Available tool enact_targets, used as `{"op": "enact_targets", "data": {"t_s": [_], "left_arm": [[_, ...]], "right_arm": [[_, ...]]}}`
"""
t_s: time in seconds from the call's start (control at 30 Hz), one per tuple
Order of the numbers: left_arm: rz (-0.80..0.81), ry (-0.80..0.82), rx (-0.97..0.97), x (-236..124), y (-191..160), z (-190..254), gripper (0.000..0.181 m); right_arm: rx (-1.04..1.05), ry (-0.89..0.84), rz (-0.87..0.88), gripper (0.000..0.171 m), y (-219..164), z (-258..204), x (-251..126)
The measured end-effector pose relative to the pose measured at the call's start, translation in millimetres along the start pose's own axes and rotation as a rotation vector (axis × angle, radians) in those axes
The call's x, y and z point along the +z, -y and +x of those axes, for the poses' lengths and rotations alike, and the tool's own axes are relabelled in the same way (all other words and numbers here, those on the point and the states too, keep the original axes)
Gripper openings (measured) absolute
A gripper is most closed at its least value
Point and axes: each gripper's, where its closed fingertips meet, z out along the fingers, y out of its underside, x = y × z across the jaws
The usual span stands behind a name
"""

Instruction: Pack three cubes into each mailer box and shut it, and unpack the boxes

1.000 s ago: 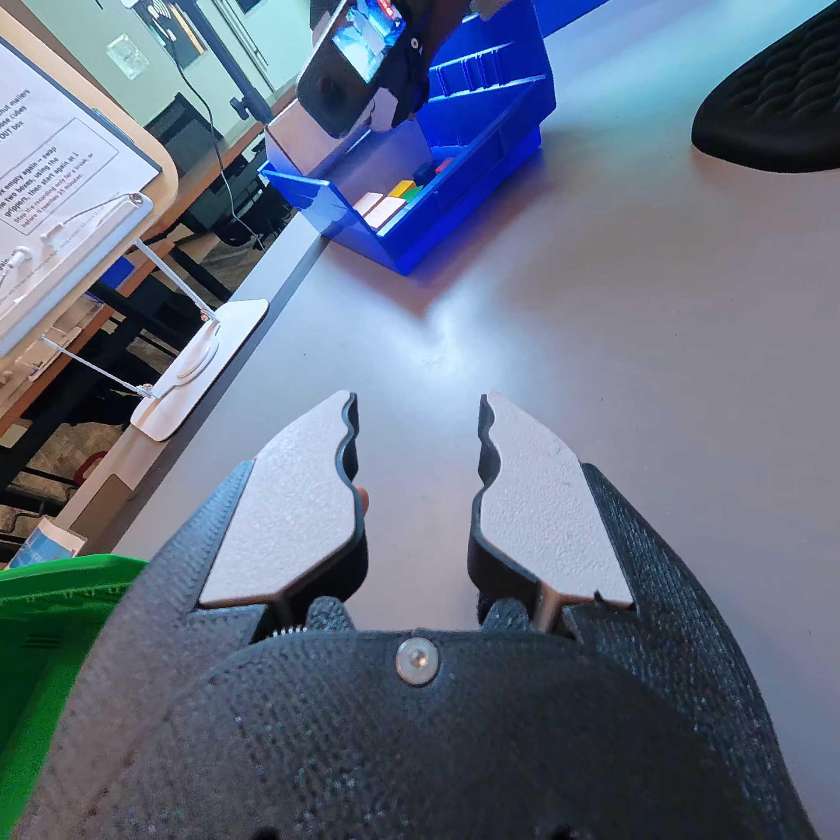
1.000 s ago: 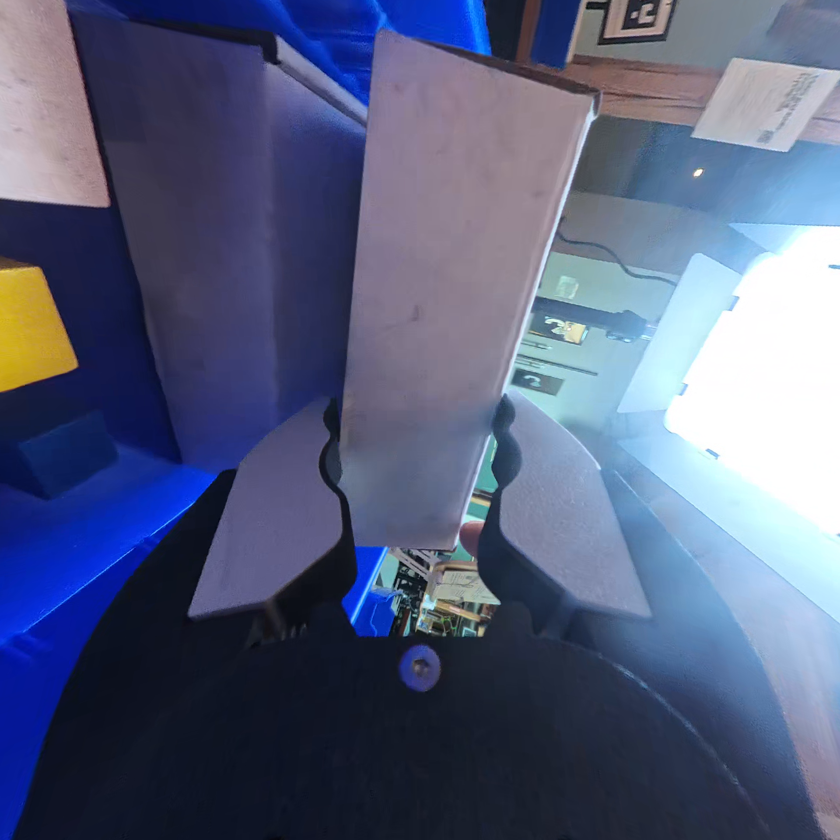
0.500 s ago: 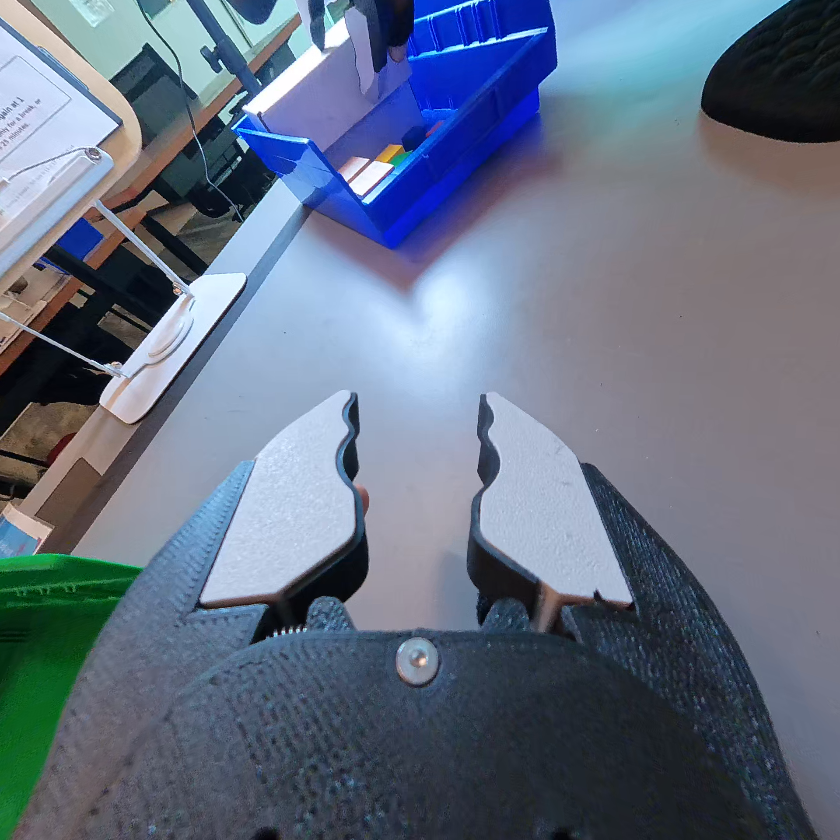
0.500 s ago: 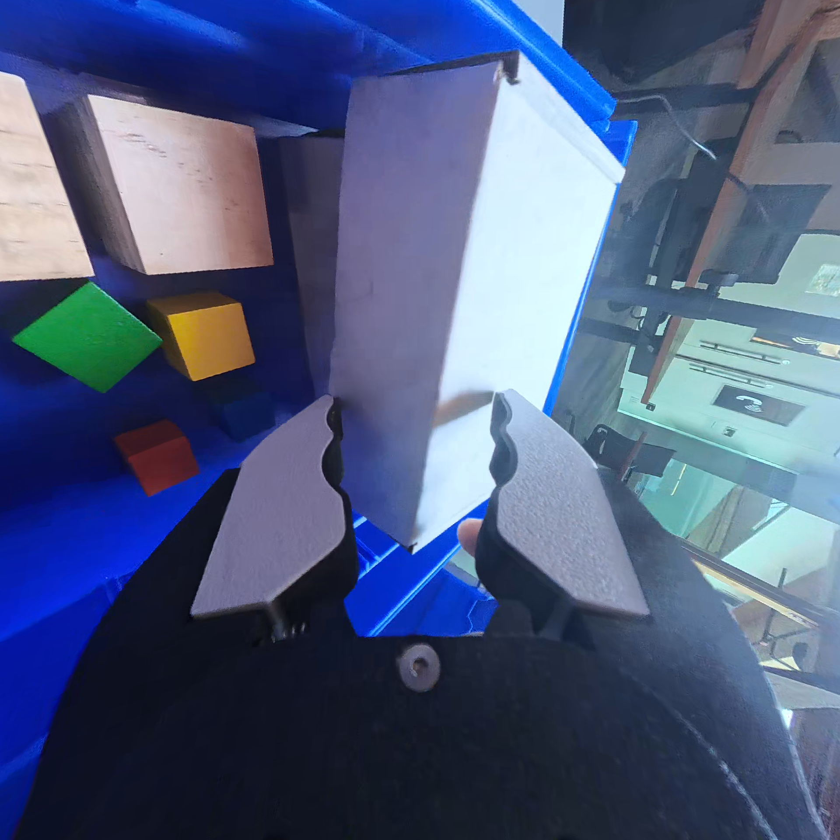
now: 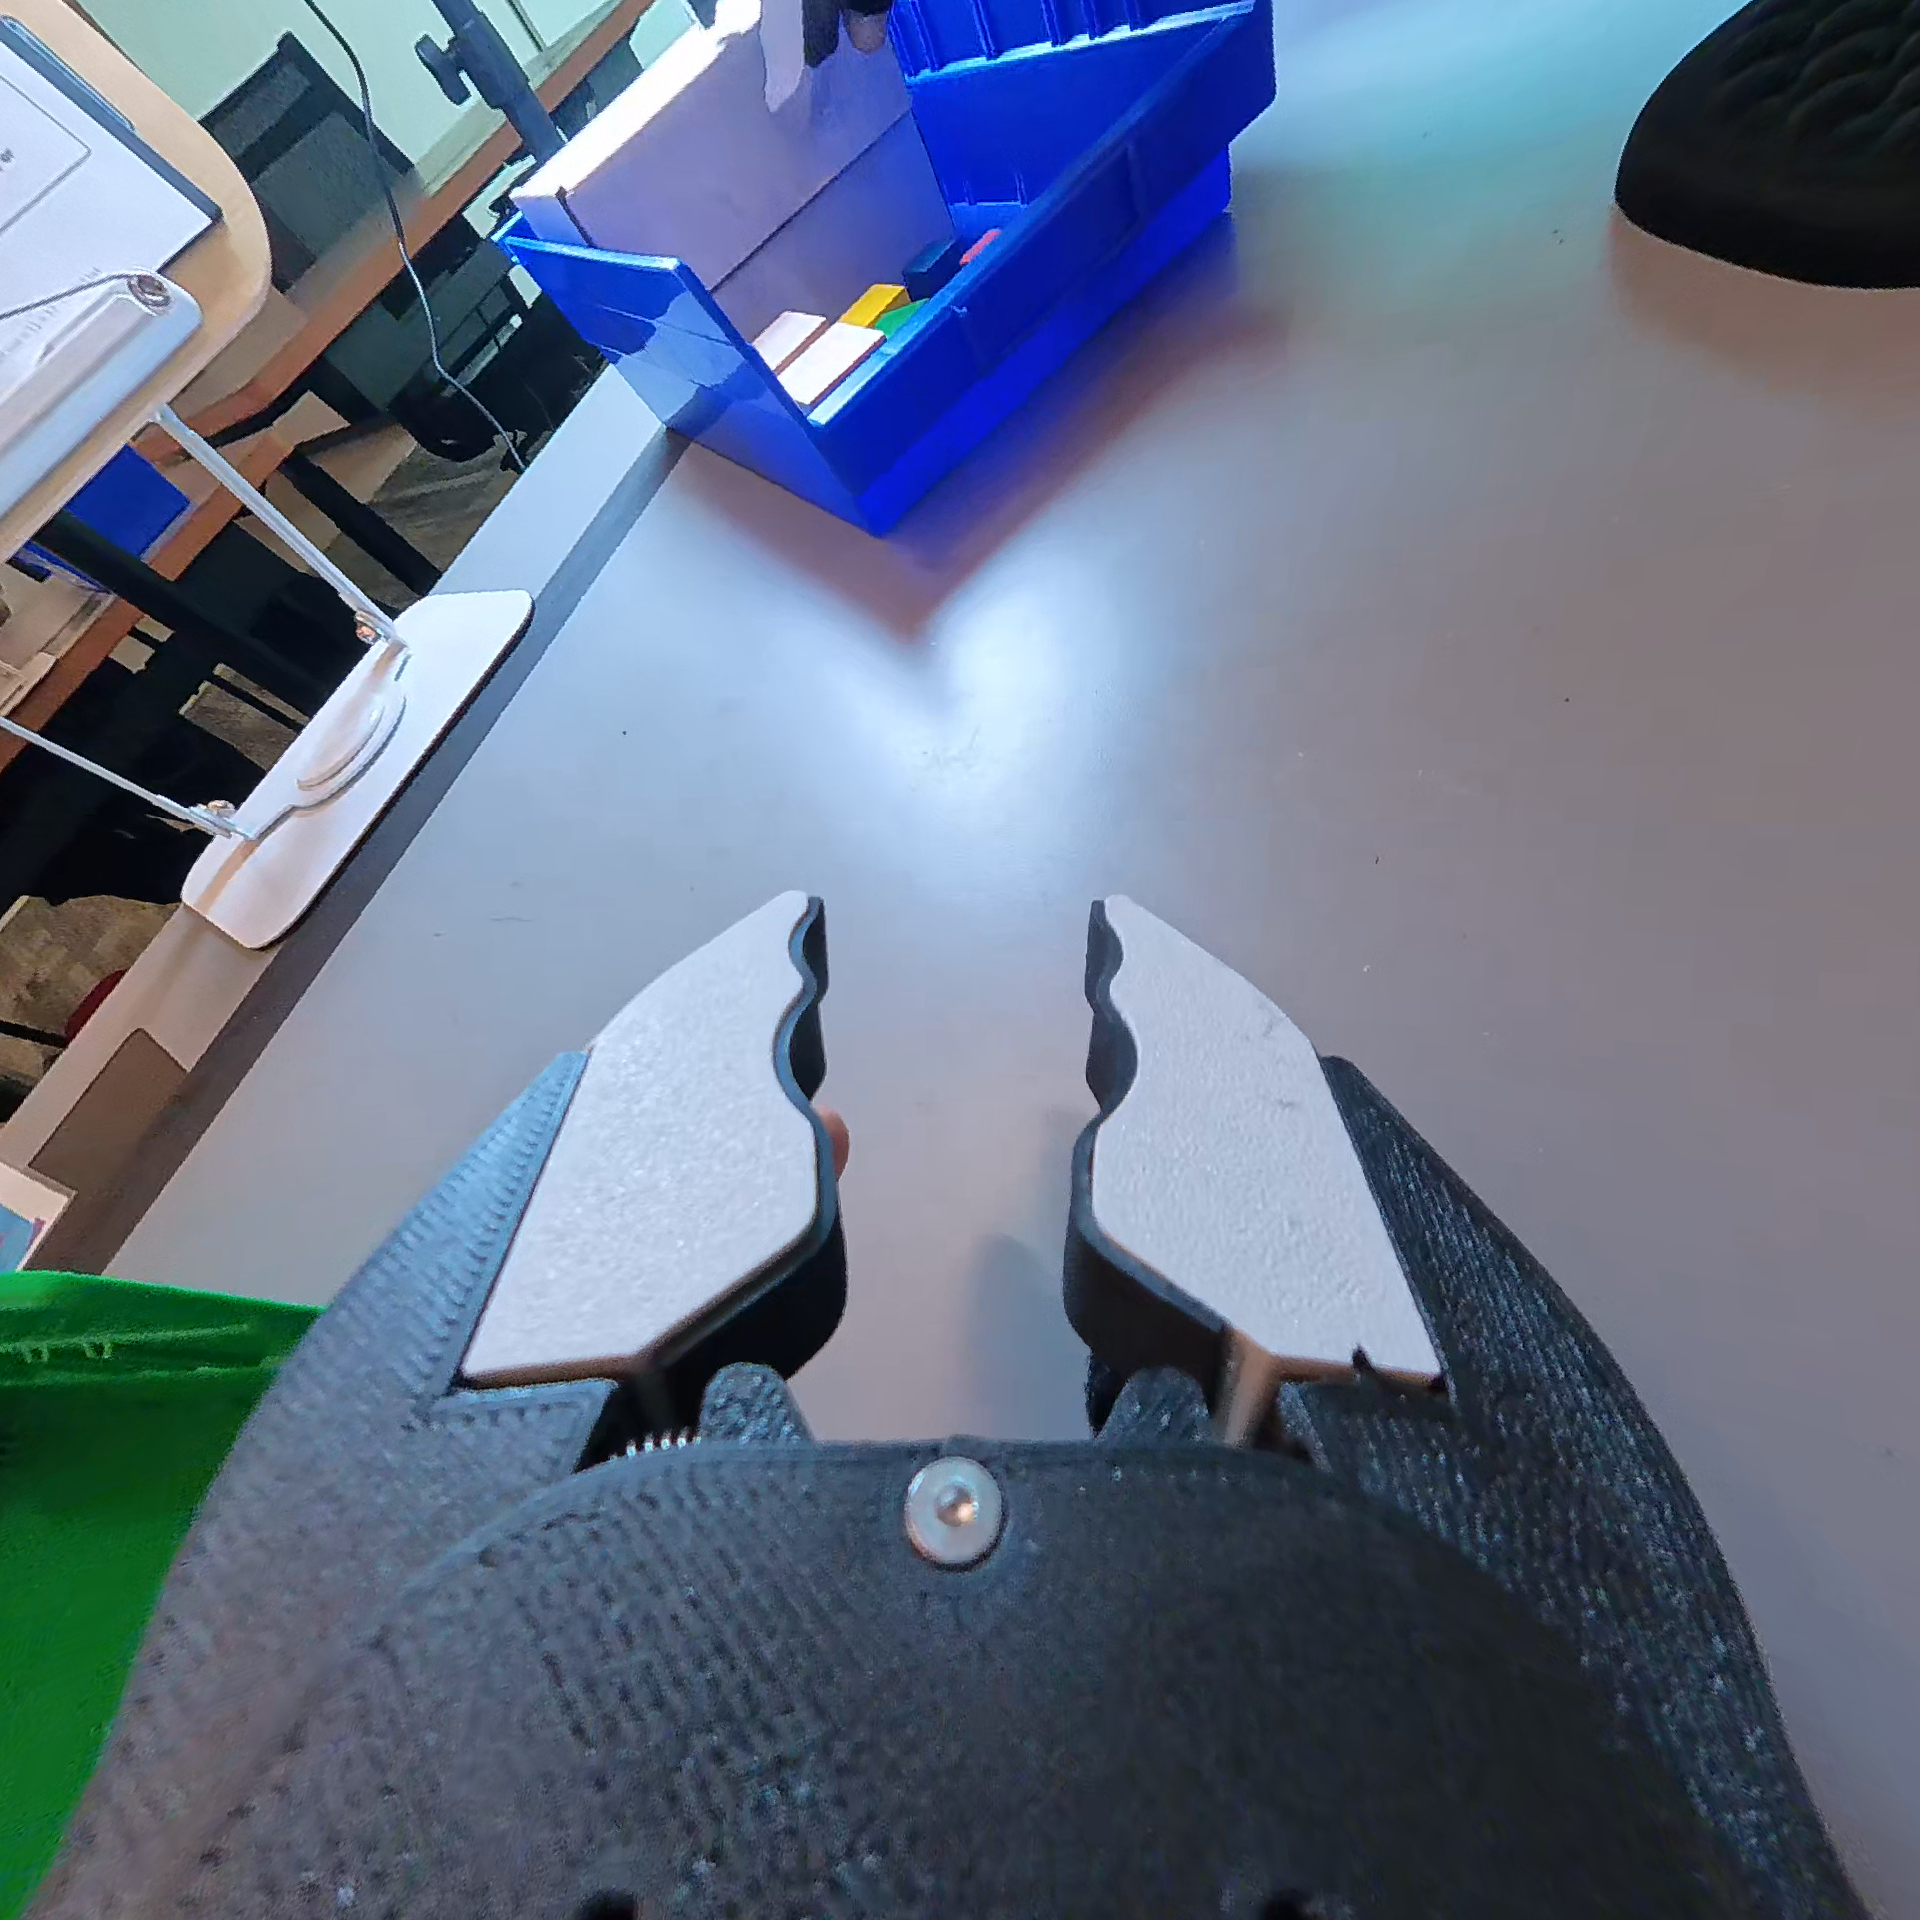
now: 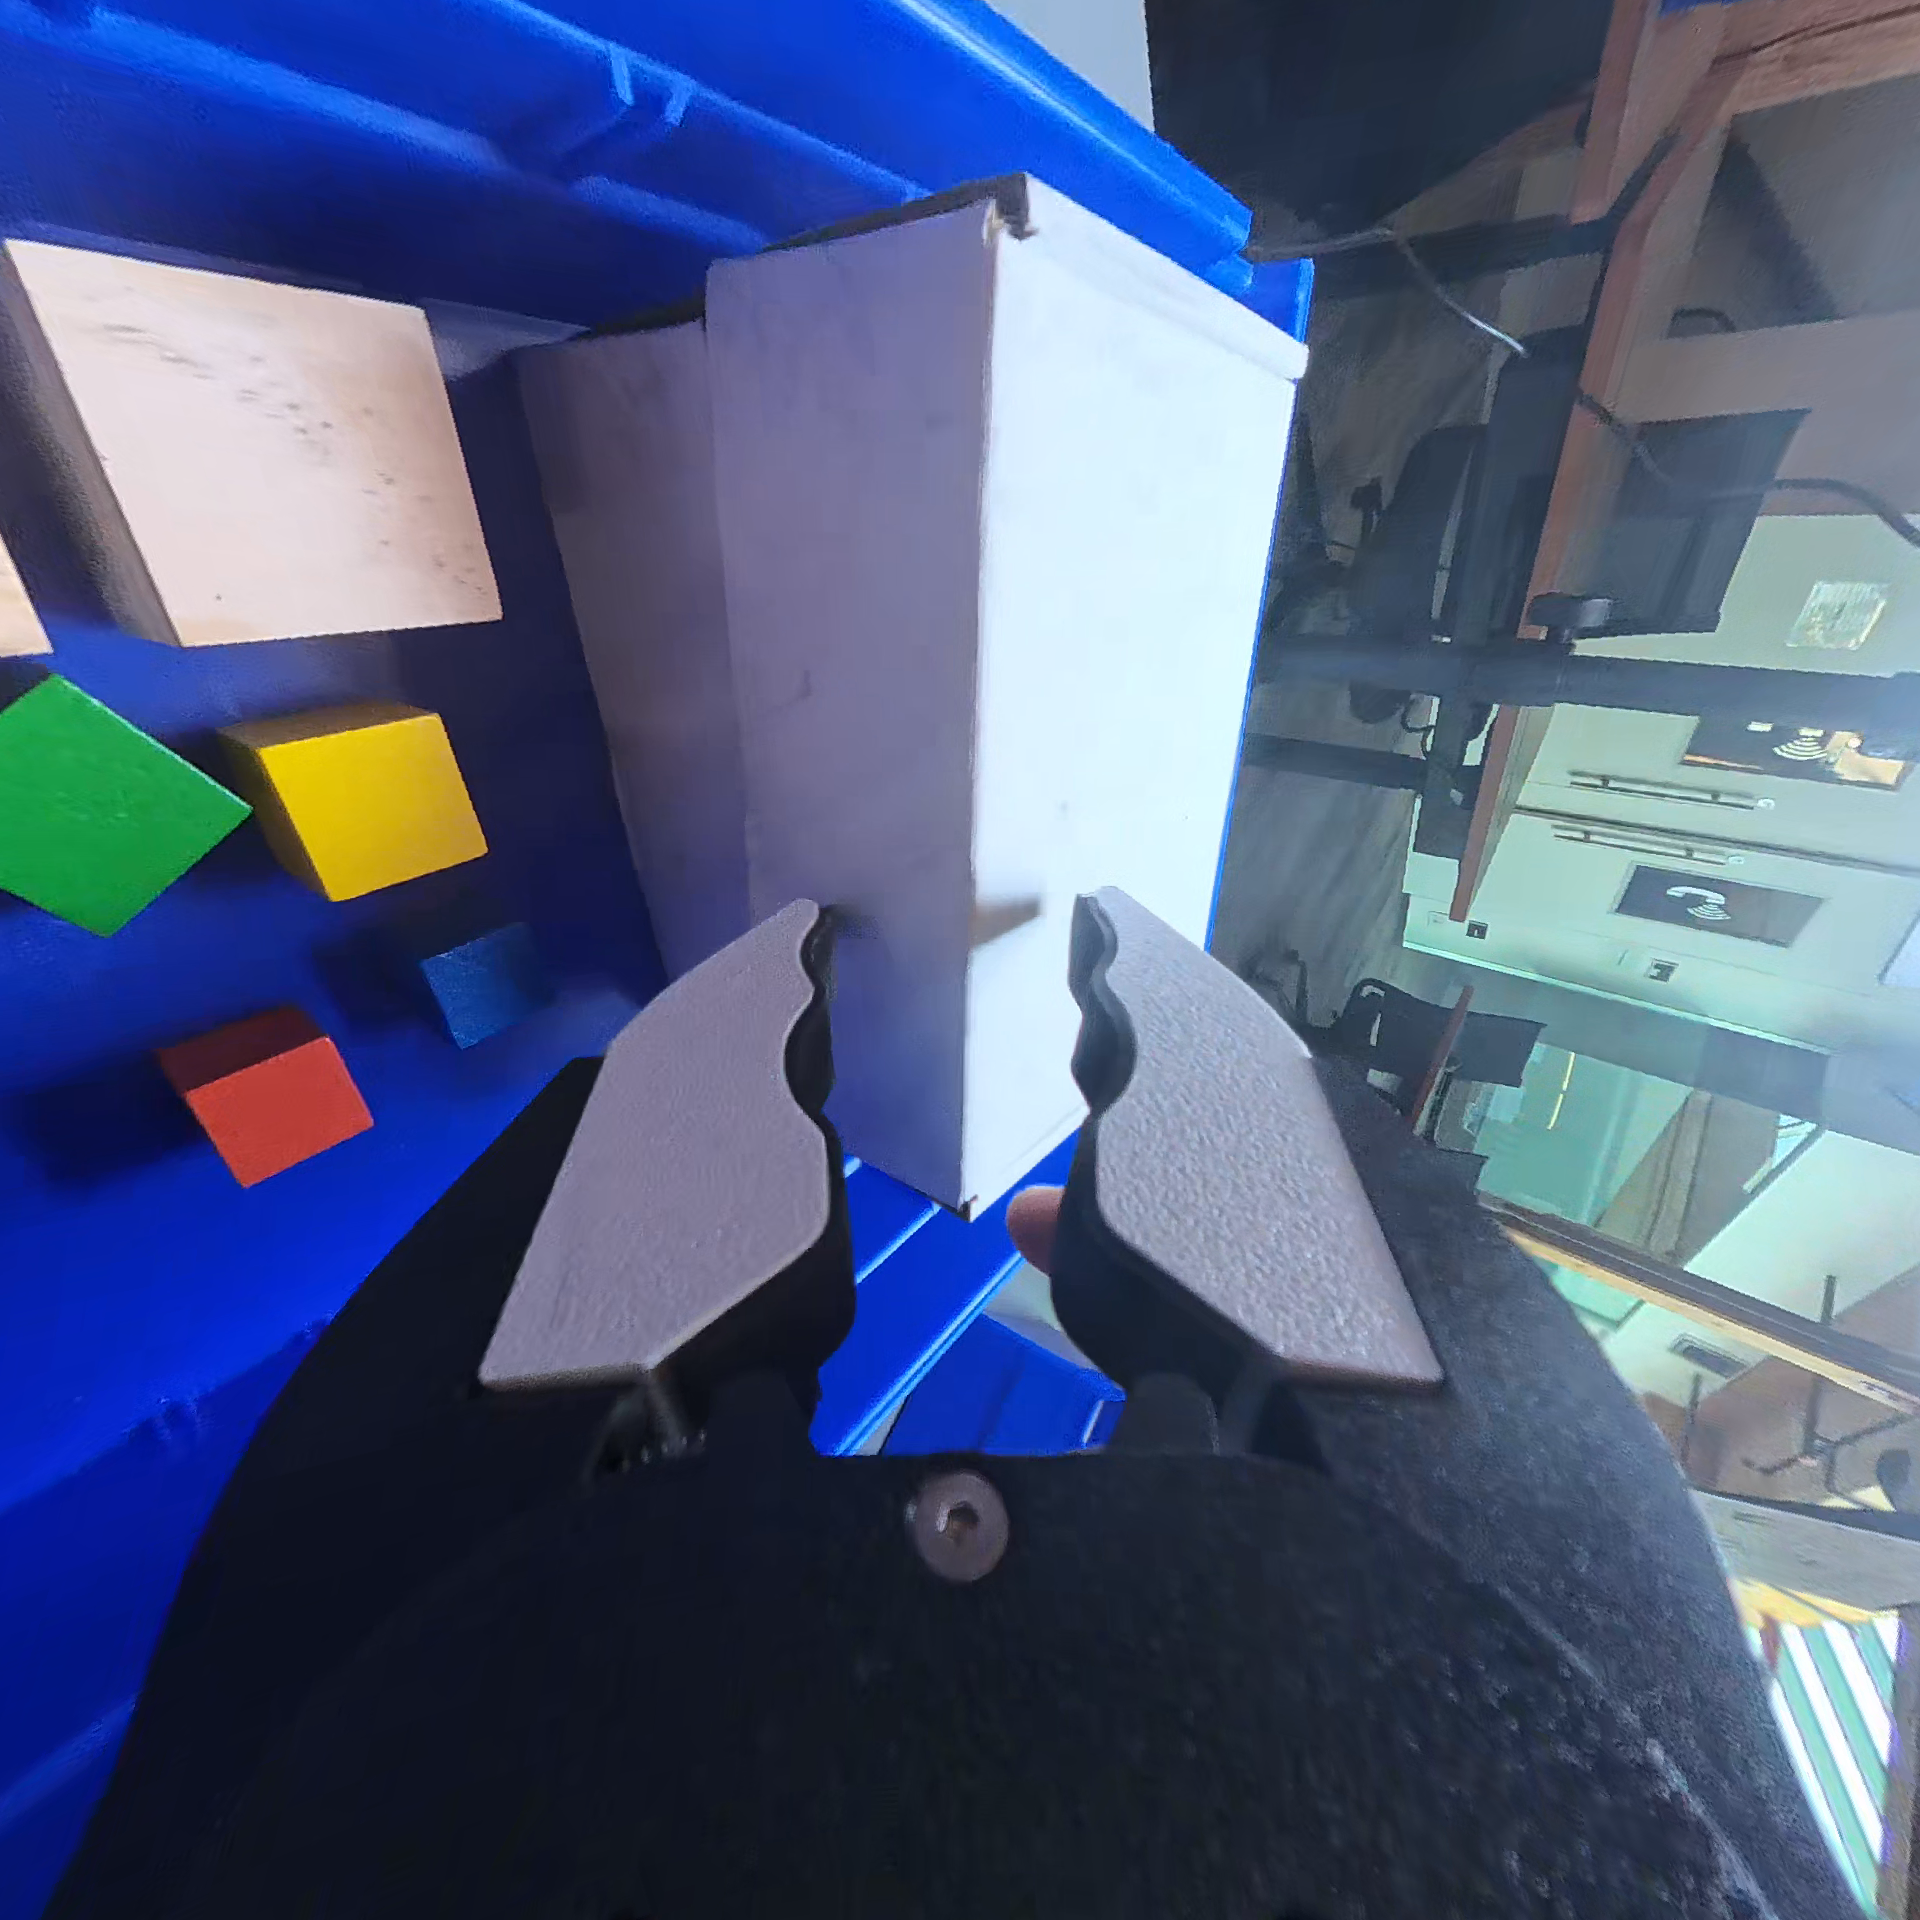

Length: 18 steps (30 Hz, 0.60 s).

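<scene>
The right tool (image 6: 951, 914) shows only as dark tips at the top edge of the left wrist view. In its own view its 2 fingers are spread around the corner of a white mailer box (image 6: 1091, 644) standing on end against the blue bin's (image 6: 312, 125) wall; whether they touch the box is hard to tell. Inside the bin lie green (image 6: 94, 810), yellow (image 6: 358, 795), blue (image 6: 483, 982) and red (image 6: 275, 1101) cubes and a large pale wooden block (image 6: 260, 436). The left tool (image 5: 956, 914) is spread and empty above the bare grey counter (image 5: 1351, 727), well apart from the bin at the counter's far edge.
</scene>
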Motion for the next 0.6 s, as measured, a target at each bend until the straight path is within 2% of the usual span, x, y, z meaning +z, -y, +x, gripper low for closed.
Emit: {"op": "enact_targets", "data": {"t_s": [0.13,0.23,0.3,0.37,0.47,0.53,0.6], "left_arm": [[-0.02,0.001,0.0,-1.5,-1.4,-0.6,0.052],[-0.014,0.002,-0.041,-6.2,0.9,-6.0,0.055],[-0.003,0.024,-0.065,-11.7,2.9,-16.0,0.056],[0.017,0.068,-0.091,-20.0,5.9,-31.5,0.056],[0.047,0.158,-0.131,-42.3,11.1,-60.3,0.057],[0.027,0.244,-0.115,-63.3,8.1,-83.2,0.057],[-0.075,0.292,-0.108,-82.3,-8.9,-102.0,0.06]], "right_arm": [[-0.044,-0.054,-0.022,0.041,-3.9,4.7,11.0],[0.048,-0.094,0.058,0.043,6.3,8.2,-5.2],[0.161,-0.097,0.203,0.046,23.7,4.4,-34.5],[0.332,-0.045,0.431,0.049,46.6,-8.2,-78.4],[0.679,0.153,0.779,0.05,61.6,-40.4,-149.5],[0.799,0.239,0.891,0.049,53.3,-65.4,-176.1],[0.794,0.255,0.913,0.049,41.0,-91.7,-186.4]]}}
